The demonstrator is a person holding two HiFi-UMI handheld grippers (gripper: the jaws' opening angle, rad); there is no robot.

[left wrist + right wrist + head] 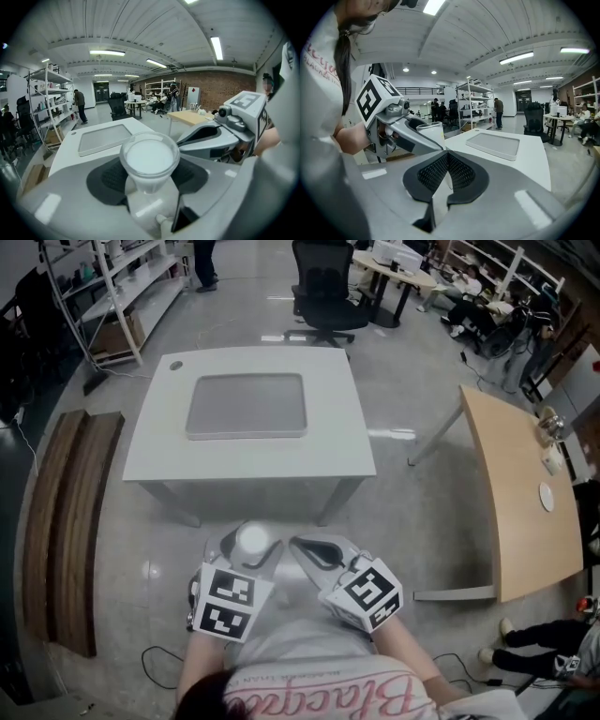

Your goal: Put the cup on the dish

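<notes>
Cup [149, 158] sits pinched between the pads of our left gripper [250, 546], well short of the white table's [337, 446] near edge, out over the floor. It looks like thin translucent plastic, so we're guessing it's super light, a bit squishy and easy to dent if we clamp harder. The wall is probably slick too. The pads hold it below the rim, which seems like the right spot, since lower down should be stiffer. Our right gripper [446, 169] is just beside the left one, jaws pressed together with nothing in them. The grey dish [246, 406] waits mid-table with nothing on it.
</notes>
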